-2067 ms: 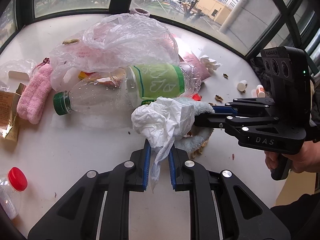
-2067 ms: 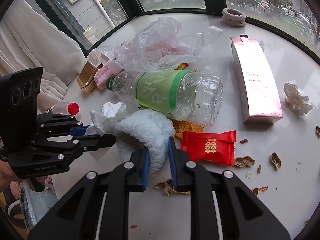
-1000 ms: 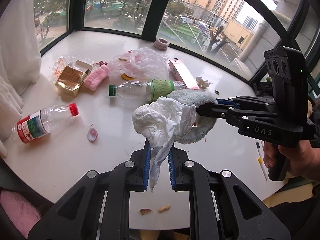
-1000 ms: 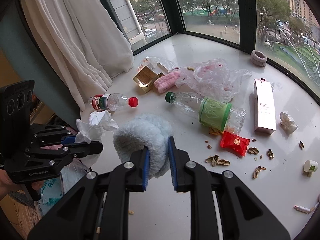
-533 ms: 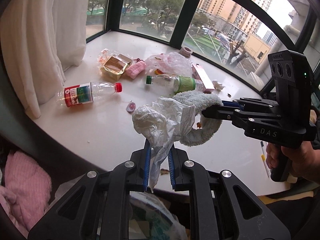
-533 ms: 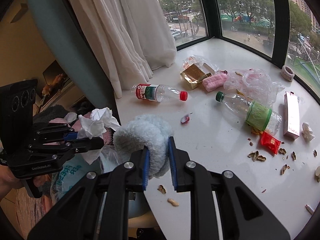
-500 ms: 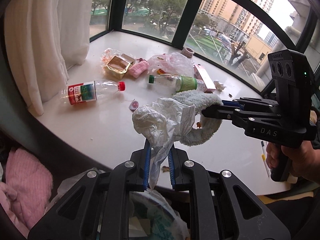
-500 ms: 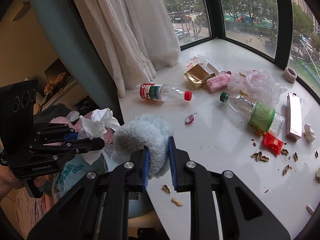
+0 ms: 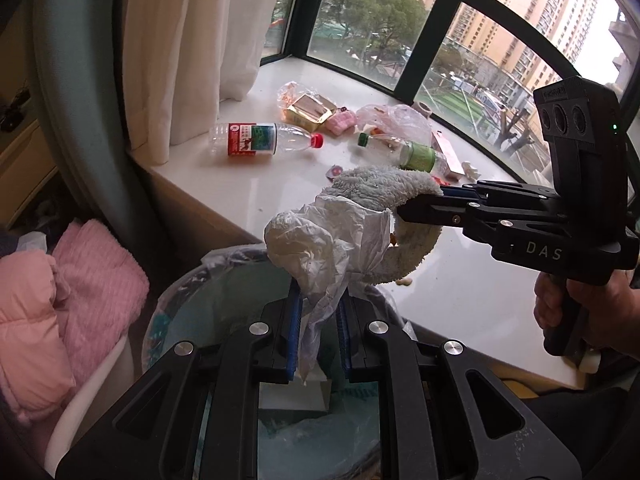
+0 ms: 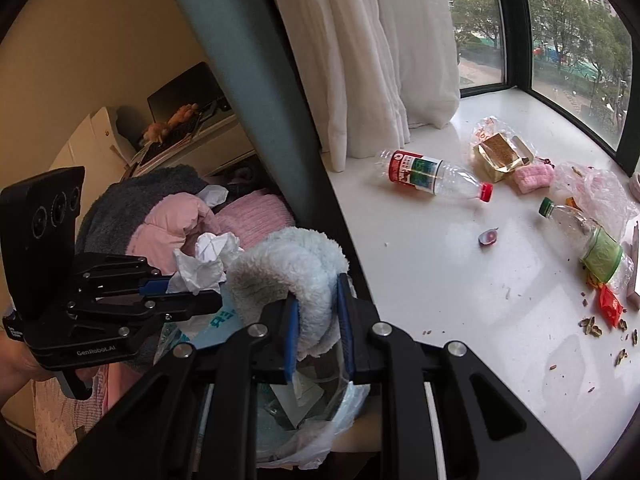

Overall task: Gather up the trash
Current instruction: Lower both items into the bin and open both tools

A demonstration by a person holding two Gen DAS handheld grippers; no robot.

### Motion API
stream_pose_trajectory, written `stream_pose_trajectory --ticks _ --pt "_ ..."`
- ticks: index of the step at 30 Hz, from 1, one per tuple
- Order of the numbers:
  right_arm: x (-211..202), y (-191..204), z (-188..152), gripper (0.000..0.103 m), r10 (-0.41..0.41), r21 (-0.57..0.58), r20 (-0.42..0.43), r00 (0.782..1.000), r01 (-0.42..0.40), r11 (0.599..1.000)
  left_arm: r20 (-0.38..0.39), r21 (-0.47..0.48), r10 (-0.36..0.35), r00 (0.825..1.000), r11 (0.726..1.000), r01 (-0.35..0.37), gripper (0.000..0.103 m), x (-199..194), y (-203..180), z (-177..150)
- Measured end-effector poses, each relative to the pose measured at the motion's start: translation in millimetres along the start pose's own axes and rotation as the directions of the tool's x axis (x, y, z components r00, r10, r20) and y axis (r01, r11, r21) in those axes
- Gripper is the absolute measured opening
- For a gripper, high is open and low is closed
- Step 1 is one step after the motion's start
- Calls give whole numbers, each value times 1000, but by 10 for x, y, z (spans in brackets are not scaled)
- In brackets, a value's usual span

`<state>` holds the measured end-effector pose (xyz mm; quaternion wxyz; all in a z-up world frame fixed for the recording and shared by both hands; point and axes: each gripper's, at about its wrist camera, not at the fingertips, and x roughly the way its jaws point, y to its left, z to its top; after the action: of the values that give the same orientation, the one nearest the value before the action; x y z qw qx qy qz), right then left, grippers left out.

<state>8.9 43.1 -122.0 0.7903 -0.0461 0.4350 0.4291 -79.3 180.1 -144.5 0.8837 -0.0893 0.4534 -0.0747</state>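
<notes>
Now the left tongs pinch a crumpled white tissue and the right tongs a fluffy pale-blue cloth ring over the bag-lined bin, undropped, while bottles and wrappers litter the white surface toward two o'clock.

Left gripper: matte black linkage arms, angular cut-outs, round silver screw heads at the pivots. Fingers faced with blue ribbed pads.

Right gripper: same black frame, silver screws, blue-lined fingers.

Seen from the left wrist at 3 o'clock, the right unit carries white "DAS" lettering, a black upright camera block with three lenses and a small green light. Bare right hand on its black pistol grip.

From the right wrist at 9 o'clock, the left unit reads "GenRobot.AI"; same three-lens block.
</notes>
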Motion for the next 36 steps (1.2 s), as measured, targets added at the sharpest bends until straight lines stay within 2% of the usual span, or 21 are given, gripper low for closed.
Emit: stream_pose_trajectory --ticks 6,14,27,36 --pt "198 249 -86 18 25 -47 -55 998 -27 999 -15 -36 24 1000 999 -25 14 -135 195 -277" --pt "446 432 -187 18 32 -94 -126 991 -44 995 -43 -61 27 999 998 -29 14 -125 335 -523" --pt "754 476 -404 18 16 -133 -229 973 -47 990 -117 -68 16 993 997 -24 14 151 464 -666" --pt "953 529 -616 18 -11 -210 -305 952 -56 976 -209 -63 38 977 997 -52 14 363 513 -786"
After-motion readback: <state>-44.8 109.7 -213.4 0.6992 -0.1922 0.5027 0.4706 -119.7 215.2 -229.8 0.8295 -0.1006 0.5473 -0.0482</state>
